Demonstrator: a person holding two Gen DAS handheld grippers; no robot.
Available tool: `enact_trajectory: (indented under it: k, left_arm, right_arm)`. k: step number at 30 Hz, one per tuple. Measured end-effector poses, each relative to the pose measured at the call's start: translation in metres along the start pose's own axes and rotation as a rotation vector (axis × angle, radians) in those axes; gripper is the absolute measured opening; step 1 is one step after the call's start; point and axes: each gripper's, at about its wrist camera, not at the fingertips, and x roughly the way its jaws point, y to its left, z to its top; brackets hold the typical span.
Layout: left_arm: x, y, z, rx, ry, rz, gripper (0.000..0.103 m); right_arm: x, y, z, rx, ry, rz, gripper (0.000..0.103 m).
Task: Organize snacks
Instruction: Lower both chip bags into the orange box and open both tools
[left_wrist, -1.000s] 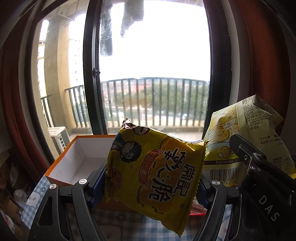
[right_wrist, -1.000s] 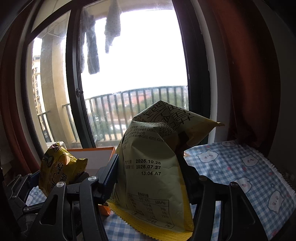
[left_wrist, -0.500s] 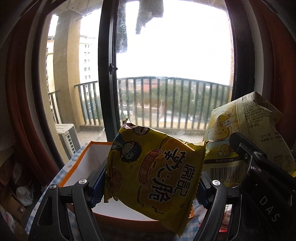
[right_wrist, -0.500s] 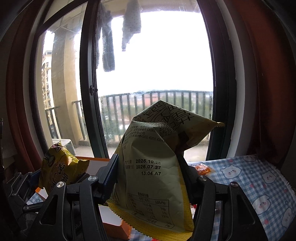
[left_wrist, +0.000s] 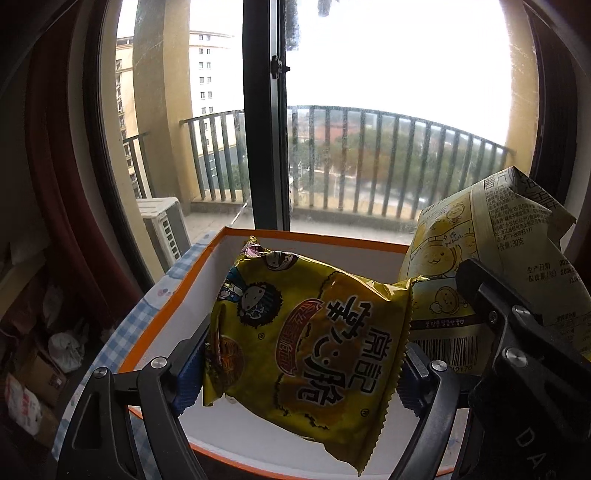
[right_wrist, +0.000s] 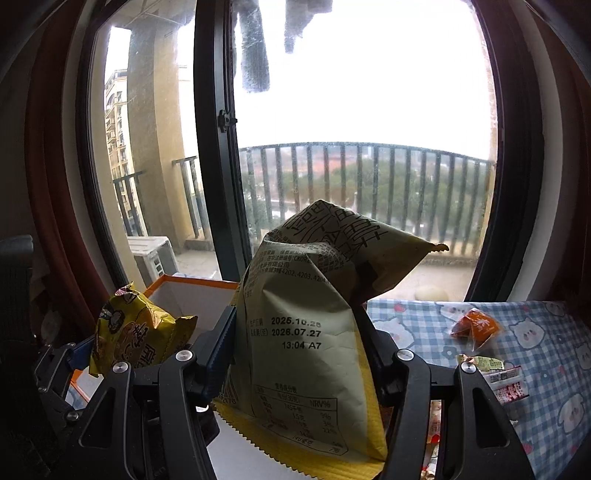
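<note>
The yellow snack bag (left_wrist: 306, 354) is glossy, crinkled foil-like plastic. The pale chip bag (right_wrist: 306, 332) looks matt and creased. The box (left_wrist: 207, 280) is smooth white cardboard with orange rim. A checked cloth (right_wrist: 546, 354) covers the worktop. Each tool (left_wrist: 306, 369) is matt black plastic with shiny metal screws.

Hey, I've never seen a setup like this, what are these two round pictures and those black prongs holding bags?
There is no robot: a person carries a two-fingered tool in each hand, with a wide-angle camera on each, so there is one picture per hand. The left gripper has a bright yellow snack bag between its fingers, which are opening, above an orange-edged white box. The right gripper pinches a pale yellow bag. On the checked tablecloth lie an orange packet and other small wrappers.
</note>
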Motion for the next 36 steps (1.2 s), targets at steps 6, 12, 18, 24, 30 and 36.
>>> enact_trajectory:
  k: [6,12,18,24,30,36]
  left_arm:
    - [0.017,0.016,-0.006,-0.004,0.063,0.056,0.095]
    - [0.011,0.022,-0.003,-0.033,0.076,0.051,0.098]
    - [0.000,0.022,-0.006,-0.043,0.062,0.040,0.100]
    - [-0.011,0.021,-0.008,-0.042,0.032,0.004,0.100]
    - [-0.032,0.008,-0.012,-0.021,-0.015,-0.028,0.100]
    - [-0.055,-0.009,-0.015,-0.004,-0.053,-0.053,0.100]
  right_arm:
    - [0.027,0.020,-0.010,-0.017,0.060,0.043,0.063]
    - [0.037,0.034,-0.013,-0.013,0.107,0.130,0.073]
    - [0.024,0.042,-0.011,-0.053,0.052,0.099,0.093]
    - [0.015,0.034,-0.013,-0.026,0.088,0.099,0.094]
    - [-0.004,0.022,-0.015,-0.007,0.083,0.091,0.094]
    - [-0.032,0.004,-0.018,0.007,0.055,0.069,0.094]
